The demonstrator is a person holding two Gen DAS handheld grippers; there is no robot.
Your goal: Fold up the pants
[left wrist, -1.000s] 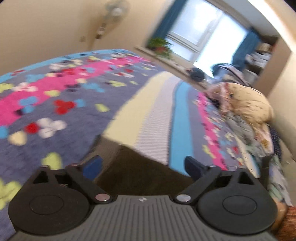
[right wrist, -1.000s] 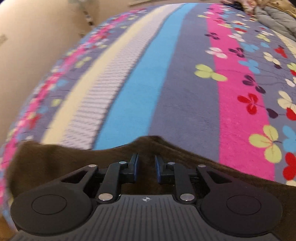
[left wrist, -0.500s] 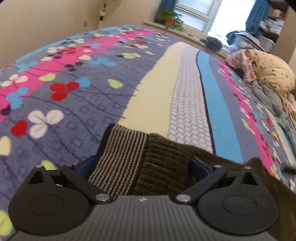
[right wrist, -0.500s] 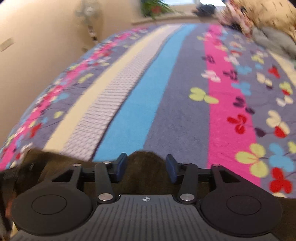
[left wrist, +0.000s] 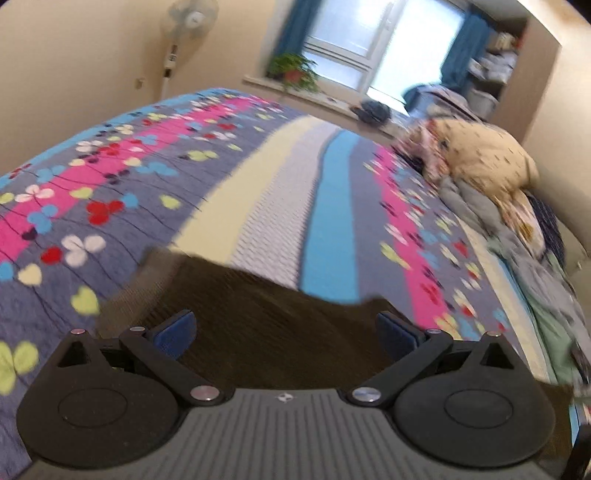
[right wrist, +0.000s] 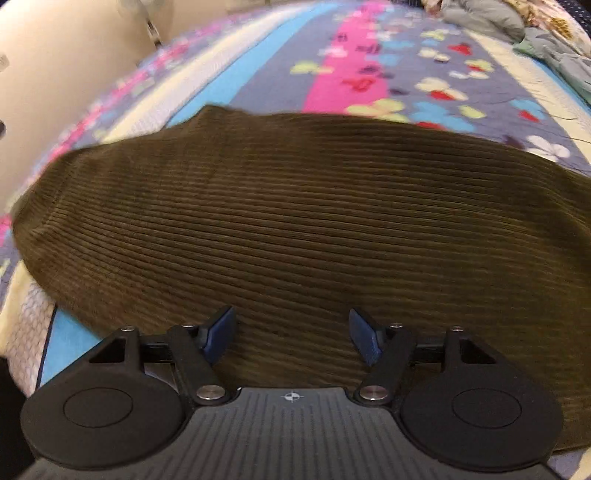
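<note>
Over the bed, both grippers hang above the brown corduroy pants (right wrist: 295, 206).

The right gripper (right wrist: 293, 334) is opening, pads clear of the cloth spread flat below; the left gripper (left wrist: 286, 330) stands wide, unclenched, pants lying on the flowered bedspread (left wrist: 110, 206).

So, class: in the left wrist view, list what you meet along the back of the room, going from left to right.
Standing fan → potted plant on the sill → bright window → dark bundle on the ledge → beige pillow on the heap of bedding.
</note>
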